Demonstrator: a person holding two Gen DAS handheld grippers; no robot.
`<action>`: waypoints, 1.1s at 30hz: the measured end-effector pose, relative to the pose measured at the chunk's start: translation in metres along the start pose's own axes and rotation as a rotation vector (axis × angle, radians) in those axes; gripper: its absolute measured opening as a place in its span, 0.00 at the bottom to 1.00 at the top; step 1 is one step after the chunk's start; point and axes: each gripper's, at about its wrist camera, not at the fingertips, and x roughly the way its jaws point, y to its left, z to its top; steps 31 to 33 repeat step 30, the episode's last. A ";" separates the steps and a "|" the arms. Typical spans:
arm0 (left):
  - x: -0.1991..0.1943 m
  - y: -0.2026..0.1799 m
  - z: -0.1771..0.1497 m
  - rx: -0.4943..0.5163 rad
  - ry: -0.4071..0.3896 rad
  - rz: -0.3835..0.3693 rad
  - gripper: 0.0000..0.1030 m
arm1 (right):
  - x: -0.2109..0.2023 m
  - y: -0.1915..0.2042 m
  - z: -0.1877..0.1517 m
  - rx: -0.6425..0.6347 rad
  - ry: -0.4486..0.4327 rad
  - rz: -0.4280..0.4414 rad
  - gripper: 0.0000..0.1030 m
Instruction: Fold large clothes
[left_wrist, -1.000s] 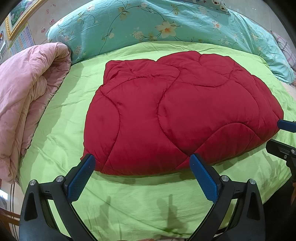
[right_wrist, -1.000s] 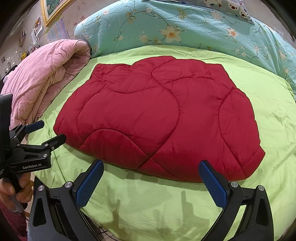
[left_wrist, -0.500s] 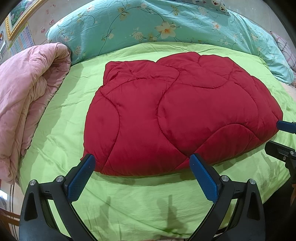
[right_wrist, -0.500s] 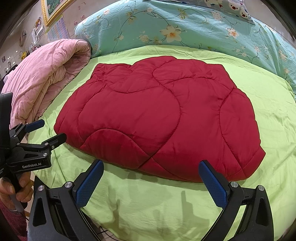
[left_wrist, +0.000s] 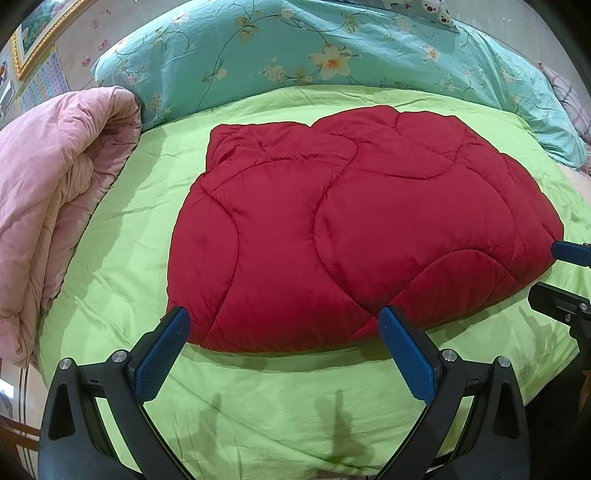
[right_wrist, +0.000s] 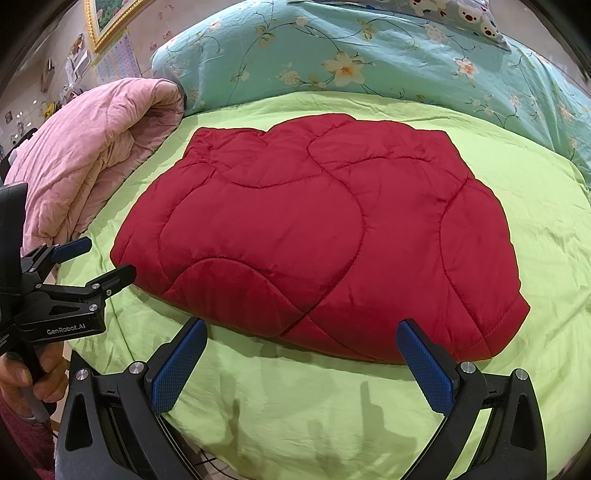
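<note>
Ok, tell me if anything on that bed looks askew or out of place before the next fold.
Nothing is damaged or spilled. The red quilted garment lies folded flat on the green sheet, but its far edge is uneven, humped rather than straight. Both the left gripper and right gripper are open, clear of it.

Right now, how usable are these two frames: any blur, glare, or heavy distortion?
Left wrist view: sharp, evenly lit, no glare; strong fisheye bowing with dark corners; the left tool casts soft shadows on the green sheet. Right wrist view: equally sharp on the red quilted garment; same curvature; right tool shadows fall on the sheet in front.
</note>
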 end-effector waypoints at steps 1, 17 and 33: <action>0.000 0.000 0.000 0.000 0.000 0.001 0.99 | 0.000 0.000 0.001 -0.002 -0.001 0.001 1.00; -0.004 -0.002 0.004 0.002 -0.028 0.009 0.99 | -0.002 -0.008 0.008 -0.011 -0.006 0.006 1.00; -0.003 0.003 0.011 -0.008 -0.035 0.000 0.99 | -0.002 -0.016 0.015 -0.011 -0.010 0.003 1.00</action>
